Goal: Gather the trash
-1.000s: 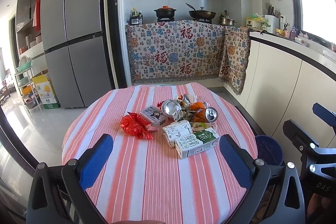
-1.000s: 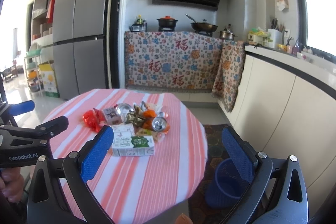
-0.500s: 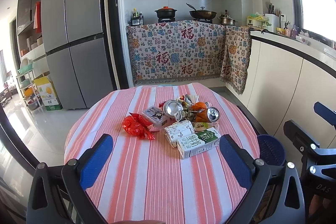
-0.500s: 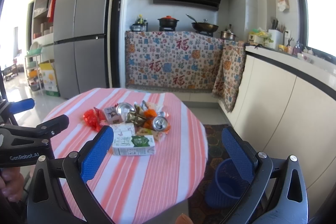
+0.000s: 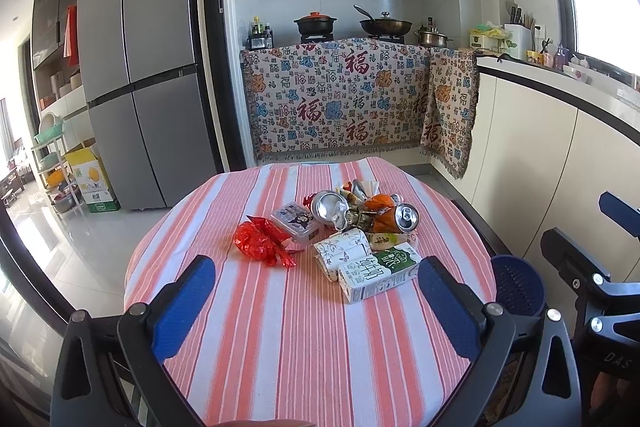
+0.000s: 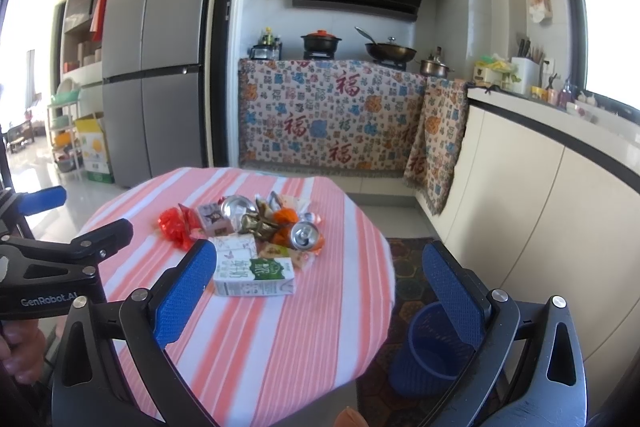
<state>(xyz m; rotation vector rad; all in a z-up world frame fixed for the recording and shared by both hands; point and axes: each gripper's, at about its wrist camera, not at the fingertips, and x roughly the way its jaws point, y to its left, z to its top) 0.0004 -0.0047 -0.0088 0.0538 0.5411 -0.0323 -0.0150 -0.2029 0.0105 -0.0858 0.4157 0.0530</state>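
Floor bin (image 6: 430, 347) fully visible rightward

The round red-and-white striped tabletop (image 5: 280, 347) hides most of the blue plastic mesh wastebasket (image 5: 518, 285); its near edge is cut off.

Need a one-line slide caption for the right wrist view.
Open right hand-held gripper faces a trash pile led by a milk carton on the striped table, blue bin on the floor beside it.
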